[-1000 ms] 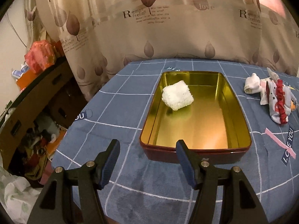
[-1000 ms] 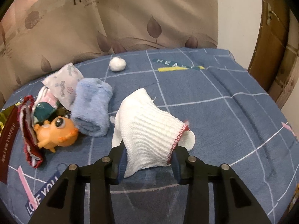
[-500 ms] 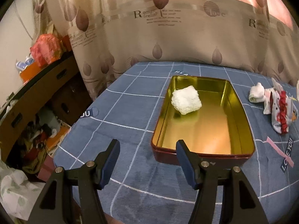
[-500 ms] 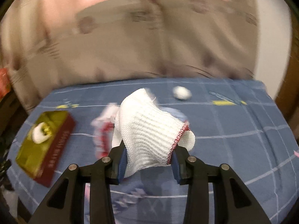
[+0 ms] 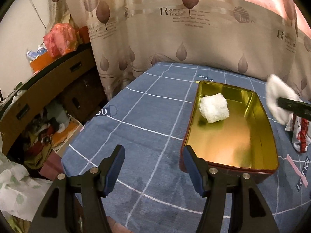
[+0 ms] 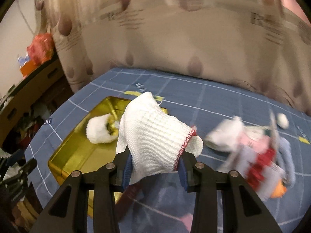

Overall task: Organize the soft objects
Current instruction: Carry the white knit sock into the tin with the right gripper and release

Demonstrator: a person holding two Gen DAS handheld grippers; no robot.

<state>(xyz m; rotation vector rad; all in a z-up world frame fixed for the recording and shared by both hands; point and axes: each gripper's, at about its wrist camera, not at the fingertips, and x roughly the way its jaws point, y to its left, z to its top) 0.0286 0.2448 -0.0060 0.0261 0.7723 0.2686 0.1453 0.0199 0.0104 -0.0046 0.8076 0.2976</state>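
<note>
My right gripper [image 6: 154,165] is shut on a white knitted glove with a red-trimmed cuff [image 6: 153,136] and holds it in the air above the table. The glove also shows at the right edge of the left wrist view [image 5: 278,101], beside the tin. A gold tin box with dark red sides [image 5: 252,145] holds a fluffy white rolled cloth [image 5: 213,107]; the tin [image 6: 77,149] and cloth [image 6: 99,130] lie left of the glove in the right wrist view. My left gripper [image 5: 152,167] is open and empty, near the tin's front left corner.
A blurred pile of soft things [image 6: 258,149] lies right of the glove, with an orange toy [image 6: 279,190] and a white ball [image 6: 282,120]. A red and white cloth [image 5: 300,136] lies right of the tin. Cluttered shelves [image 5: 38,97] stand left of the blue checked table [image 5: 145,116].
My right gripper has swung left with the glove, from over the pile of soft things to beside the tin. The left gripper has drawn back to the left, still open.
</note>
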